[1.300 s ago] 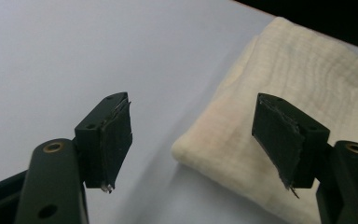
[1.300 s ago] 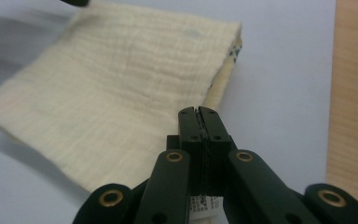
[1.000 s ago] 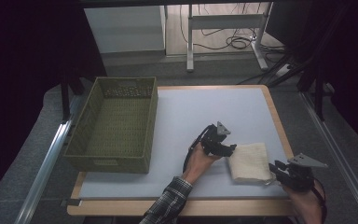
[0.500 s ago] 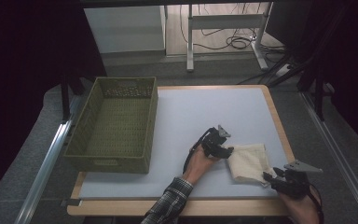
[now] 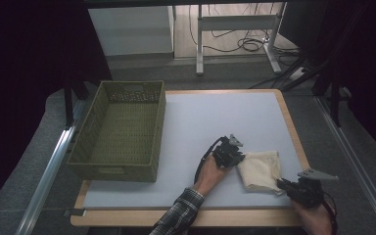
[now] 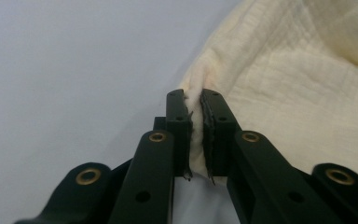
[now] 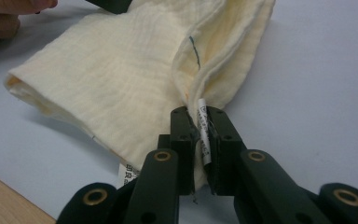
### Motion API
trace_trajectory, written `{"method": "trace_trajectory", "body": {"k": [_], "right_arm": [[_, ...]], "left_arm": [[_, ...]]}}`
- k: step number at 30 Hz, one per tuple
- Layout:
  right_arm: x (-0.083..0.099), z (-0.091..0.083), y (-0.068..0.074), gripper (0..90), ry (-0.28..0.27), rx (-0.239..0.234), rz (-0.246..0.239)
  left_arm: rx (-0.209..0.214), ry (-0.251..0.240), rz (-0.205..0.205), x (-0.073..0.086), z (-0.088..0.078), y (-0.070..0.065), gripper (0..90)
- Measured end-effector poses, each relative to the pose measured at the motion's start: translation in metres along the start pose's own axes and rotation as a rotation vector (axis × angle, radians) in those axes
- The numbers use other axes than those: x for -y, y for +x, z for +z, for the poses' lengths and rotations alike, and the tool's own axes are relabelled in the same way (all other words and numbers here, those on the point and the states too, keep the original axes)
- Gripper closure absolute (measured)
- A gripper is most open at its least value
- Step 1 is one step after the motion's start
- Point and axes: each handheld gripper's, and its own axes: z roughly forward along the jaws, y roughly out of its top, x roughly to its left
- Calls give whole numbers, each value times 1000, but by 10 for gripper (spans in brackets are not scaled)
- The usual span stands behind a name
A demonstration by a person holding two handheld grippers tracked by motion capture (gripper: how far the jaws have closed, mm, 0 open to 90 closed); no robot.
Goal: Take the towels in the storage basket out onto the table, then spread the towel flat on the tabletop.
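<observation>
Two grips: left gripper [image 6: 195, 135] and right gripper [image 7: 199, 149] have just closed, clamped on cloth [image 5: 259, 169].
Advice: lift both evenly, cloth taut, toward basket [image 5: 119, 167].

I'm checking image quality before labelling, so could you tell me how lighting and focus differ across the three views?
High view: the white table mat is evenly lit, the surroundings fall into near black, and the folded cream cloth looks soft. Left gripper view: the cloth weave is crisp, the near black jaws slightly blurred. Right gripper view: sharp on the care label, with a soft shadow under the cloth's fold.
</observation>
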Motion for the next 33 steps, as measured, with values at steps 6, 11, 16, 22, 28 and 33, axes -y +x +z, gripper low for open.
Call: {"method": "trace_trajectory", "body": {"k": [6, 11, 16, 22, 28, 33], "right_arm": [[-2, -2, -1, 831, -17, -30, 22], [-6, -4, 2, 831, -31, -49, 14], [-14, -7, 7, 830, -55, -60, -3], [-21, -7, 11, 830, -70, -77, -11], [-27, -4, 17, 829, -77, -97, -15], [-31, -1, 21, 829, -82, -115, -15]], "left_arm": [[-34, -18, 18, -5, -5, -2, 838], [-51, -28, 31, -7, -13, 0, 836], [-63, -38, 38, -9, -22, 1, 833], [-82, -41, 58, -11, -36, 4, 831], [-96, -46, 65, -10, -48, 8, 829], [-107, -45, 64, -10, -56, 11, 828]]}}
